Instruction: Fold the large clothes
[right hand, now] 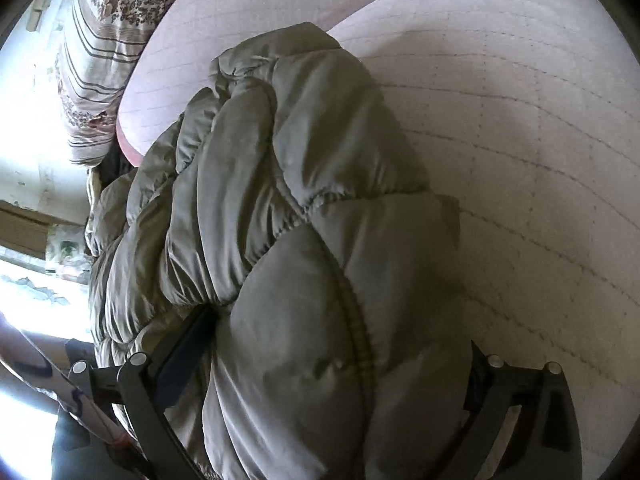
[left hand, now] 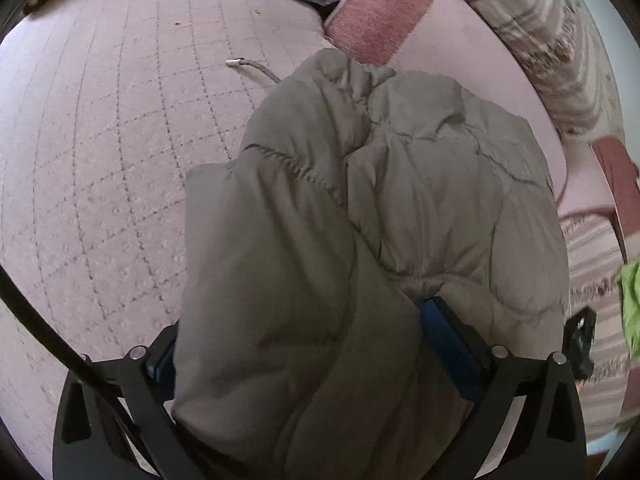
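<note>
Bedspread [left hand: 100,160], pink and quilted in a diamond grid, fills the left of the left wrist view. A drawcord [left hand: 256,69] with a pale tip lies on it, running under the upper edge of the jacket [left hand: 360,220]. That jacket, a grey-brown puffer, is bunched on the bed and takes up the middle of the view. The left hand-held gripper [left hand: 320,360] is closed on a thick fold of the jacket: padding bulges between the blue pads [left hand: 452,344], which stand fairly wide apart around it. Beyond the jacket sits a red pillow [left hand: 380,8], and to the right a striped, flowered blanket [left hand: 560,60] runs along the bed edge. Something bright green [left hand: 630,304] shows at the far right rim.

In the right wrist view, the striped blanket [right hand: 100,60] lies upper left, next to bright window light. The jacket [right hand: 280,200] runs through the middle, heaped in gathered folds on the bedspread [right hand: 520,140], which fills the right. The right hand-held gripper [right hand: 320,360] also clamps a thick roll of jacket; one dark pad [right hand: 188,344] shows at the left, while the other is mostly hidden behind the fabric.
</note>
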`<state>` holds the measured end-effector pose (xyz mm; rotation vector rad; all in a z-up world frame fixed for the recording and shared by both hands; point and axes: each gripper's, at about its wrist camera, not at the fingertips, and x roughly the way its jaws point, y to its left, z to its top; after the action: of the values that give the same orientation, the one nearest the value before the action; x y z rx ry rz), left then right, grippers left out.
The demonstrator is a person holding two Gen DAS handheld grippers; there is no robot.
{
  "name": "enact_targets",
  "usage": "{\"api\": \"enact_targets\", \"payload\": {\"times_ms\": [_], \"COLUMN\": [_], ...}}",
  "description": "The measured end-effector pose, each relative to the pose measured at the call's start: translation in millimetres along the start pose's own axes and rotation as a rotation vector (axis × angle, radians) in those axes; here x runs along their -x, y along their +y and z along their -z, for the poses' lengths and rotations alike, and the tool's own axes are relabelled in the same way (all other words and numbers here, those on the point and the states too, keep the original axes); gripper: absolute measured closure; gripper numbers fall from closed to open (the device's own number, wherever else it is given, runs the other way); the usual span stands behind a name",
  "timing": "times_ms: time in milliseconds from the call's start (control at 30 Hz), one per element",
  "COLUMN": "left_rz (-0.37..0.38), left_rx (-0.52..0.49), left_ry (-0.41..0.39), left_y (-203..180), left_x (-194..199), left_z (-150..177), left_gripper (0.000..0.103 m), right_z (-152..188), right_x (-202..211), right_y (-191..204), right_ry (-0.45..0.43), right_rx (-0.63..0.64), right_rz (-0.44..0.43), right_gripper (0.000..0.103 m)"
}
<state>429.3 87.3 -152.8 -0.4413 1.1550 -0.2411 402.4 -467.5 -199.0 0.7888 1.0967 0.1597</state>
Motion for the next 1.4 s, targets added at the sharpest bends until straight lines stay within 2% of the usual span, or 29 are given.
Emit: {"api": "enact_targets", "payload": {"times_ms": [33, 100, 167, 267, 367, 500, 900, 1300, 1400], "left_rz": [-0.016, -0.042, -0.098, -0.182, -0.241, -0.286, -0.291, -0.307, -0.318], "left_rx": [0.006, 0.004, -0.027, -0.092, -0.128, -0.145, -0.137, -0.131, -0.123], "left_ry": [-0.006, -0.021, -0.043, -0.066, -0.080, -0.090, -0.079, -0.085, -0.087], "left_y": [-2.6, -8.8, -21.0, -37.2, -46.5, -52.0, -47.4, -53.0, -52.8], "left_x": [1.2, 7.4, 17.6, 32.1, 37.0, 40.9, 51.9, 56.5, 55.3], "left_z": [1.7, 5.9, 12.2, 24.4, 35.2, 51.0, 67.0, 71.3, 69.3], "left_gripper": [0.002, 0.014, 0.036, 0.051, 0.053, 0.053, 0.053, 0.053, 0.049], "right_z": [1.1, 6.2, 11.8, 17.9, 27.2, 42.2, 69.4, 76.0, 72.8], "right_x": [0.5, 5.9, 12.6, 21.3, 30.3, 39.1, 51.8, 54.4, 52.9], "right_y": [1.1, 2.6, 7.1, 14.1, 17.7, 15.8, 12.6, 17.8, 19.7], "right_ry": [-0.006, -0.017, -0.030, -0.039, -0.043, -0.043, -0.026, -0.019, -0.019], "right_rx": [0.001, 0.000, -0.008, 0.006, 0.015, 0.019, 0.029, 0.036, 0.033], "right_rz": [0.000, -0.008, -0.012, 0.002, 0.015, 0.029, 0.035, 0.044, 0.053], "right_gripper": [0.005, 0.017, 0.033, 0.047, 0.054, 0.054, 0.056, 0.056, 0.051]}}
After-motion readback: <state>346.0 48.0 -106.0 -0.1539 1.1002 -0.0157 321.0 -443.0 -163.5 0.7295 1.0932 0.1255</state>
